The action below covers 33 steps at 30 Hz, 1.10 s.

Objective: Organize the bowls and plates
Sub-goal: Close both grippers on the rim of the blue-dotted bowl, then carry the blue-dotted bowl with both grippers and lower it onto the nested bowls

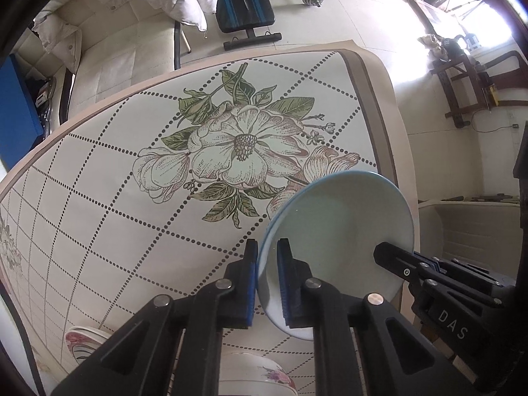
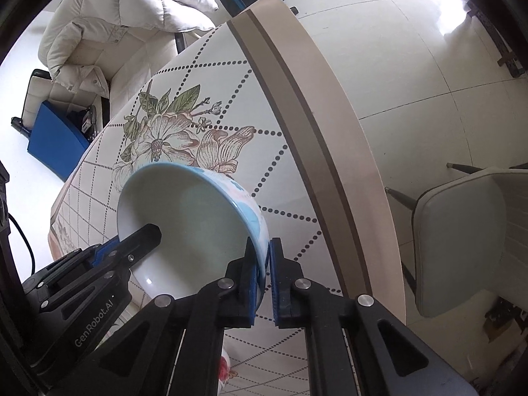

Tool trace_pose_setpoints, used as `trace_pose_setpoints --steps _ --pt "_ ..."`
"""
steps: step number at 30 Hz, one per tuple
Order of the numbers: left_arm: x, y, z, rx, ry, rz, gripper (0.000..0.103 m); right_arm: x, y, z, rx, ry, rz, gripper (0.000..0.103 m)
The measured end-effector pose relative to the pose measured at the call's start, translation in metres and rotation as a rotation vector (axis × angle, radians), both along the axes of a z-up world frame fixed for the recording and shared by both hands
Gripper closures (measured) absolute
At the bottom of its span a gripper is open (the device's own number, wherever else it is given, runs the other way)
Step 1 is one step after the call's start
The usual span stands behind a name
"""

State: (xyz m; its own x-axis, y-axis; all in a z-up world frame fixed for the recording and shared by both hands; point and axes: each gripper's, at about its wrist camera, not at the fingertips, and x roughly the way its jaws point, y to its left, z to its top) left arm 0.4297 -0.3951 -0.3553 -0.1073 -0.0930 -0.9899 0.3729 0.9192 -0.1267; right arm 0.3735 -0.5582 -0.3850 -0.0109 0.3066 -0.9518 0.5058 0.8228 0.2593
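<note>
While both grippers pinch its rim, the blue bowl tilts sideways.

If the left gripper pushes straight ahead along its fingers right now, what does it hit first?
Beyond the bowl it already grips with the right gripper, probably the table with the flower print. Depth is unclear.

Two floral dishes cut off below
</note>
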Motion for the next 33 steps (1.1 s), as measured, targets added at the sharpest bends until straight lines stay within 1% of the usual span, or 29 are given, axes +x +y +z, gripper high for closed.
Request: trace_pose_setpoints --steps 7,17,27,33 --pt "-0.007 0.007 0.015 0.004 -0.035 -0.001 0.093 -0.003 -0.003 0.017 -0.001 -0.020 0.007 0.097" --pt "-0.025 0.031 0.043 -0.021 -0.068 0.019 0.093 -0.019 0.015 0.054 -0.012 -0.068 0.033 0.097" --pt "-0.056 0.068 0.072 -0.035 -0.097 0.044 0.093 -0.051 0.047 0.090 -0.015 -0.112 0.072 0.097" --pt "-0.084 0.094 0.081 -0.037 -0.098 0.051 0.093 -0.075 0.071 0.103 -0.005 -0.121 0.104 0.097"
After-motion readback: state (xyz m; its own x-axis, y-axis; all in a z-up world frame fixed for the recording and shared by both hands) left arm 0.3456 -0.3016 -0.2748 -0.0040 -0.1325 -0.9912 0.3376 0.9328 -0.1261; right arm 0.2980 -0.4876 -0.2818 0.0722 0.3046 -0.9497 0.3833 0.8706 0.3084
